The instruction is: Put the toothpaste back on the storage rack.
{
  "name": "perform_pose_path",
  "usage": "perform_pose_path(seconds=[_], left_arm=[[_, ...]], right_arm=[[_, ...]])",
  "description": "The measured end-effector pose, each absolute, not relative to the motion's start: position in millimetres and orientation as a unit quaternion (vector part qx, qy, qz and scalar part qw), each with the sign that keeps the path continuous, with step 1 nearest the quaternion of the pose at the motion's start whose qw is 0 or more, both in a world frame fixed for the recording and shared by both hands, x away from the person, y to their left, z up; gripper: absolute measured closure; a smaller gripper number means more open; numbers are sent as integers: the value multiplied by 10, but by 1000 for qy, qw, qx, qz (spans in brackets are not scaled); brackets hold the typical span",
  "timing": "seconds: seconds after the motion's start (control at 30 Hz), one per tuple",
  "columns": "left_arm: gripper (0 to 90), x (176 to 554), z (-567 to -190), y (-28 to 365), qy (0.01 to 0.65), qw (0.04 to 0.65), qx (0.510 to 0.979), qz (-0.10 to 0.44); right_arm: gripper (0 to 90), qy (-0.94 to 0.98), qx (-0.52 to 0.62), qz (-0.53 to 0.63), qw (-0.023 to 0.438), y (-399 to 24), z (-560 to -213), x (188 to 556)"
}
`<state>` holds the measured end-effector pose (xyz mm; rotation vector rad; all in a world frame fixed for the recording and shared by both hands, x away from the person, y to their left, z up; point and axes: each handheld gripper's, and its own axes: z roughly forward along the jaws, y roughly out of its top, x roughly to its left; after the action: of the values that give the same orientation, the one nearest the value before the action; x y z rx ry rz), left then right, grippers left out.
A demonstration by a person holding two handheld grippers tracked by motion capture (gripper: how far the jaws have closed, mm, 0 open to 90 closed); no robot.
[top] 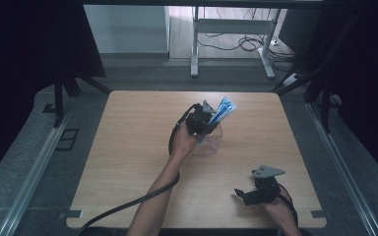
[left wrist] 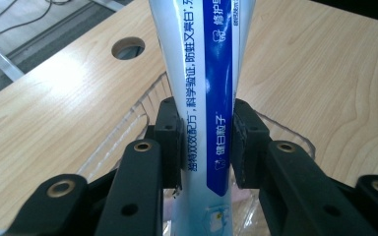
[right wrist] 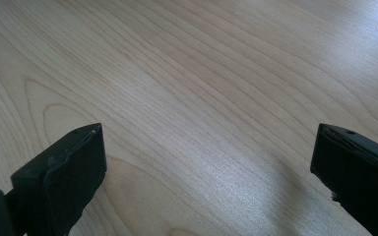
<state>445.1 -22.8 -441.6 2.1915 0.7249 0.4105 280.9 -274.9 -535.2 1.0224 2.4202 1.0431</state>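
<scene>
Where left tongs (left wrist: 206, 142) pinch: blue-white printed tube (left wrist: 204, 73).

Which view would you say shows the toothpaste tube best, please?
The left gripper view: the tube stands close up between the jaws, its print legible. The high view shows it small and slanted, over a clear container.

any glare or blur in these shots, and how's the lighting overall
High view: dim, dark surroundings, the toothpaste tube in the left gripper the brightest spot. Left gripper view: the tube's print reads sharp, soft window glare on the table, the clear plastic container hard to see. Right gripper view: pale sheen across the wood, open right gripper slightly soft.
</scene>
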Motion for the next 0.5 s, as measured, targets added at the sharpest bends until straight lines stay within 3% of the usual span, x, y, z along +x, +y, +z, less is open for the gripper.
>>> perform_pose_path(seconds=[0.5], left_arm=[[684,4416,-4457,-180,286,368,873,143]], right_arm=[[6,850,355,359,152,-2734,-5371,2815]])
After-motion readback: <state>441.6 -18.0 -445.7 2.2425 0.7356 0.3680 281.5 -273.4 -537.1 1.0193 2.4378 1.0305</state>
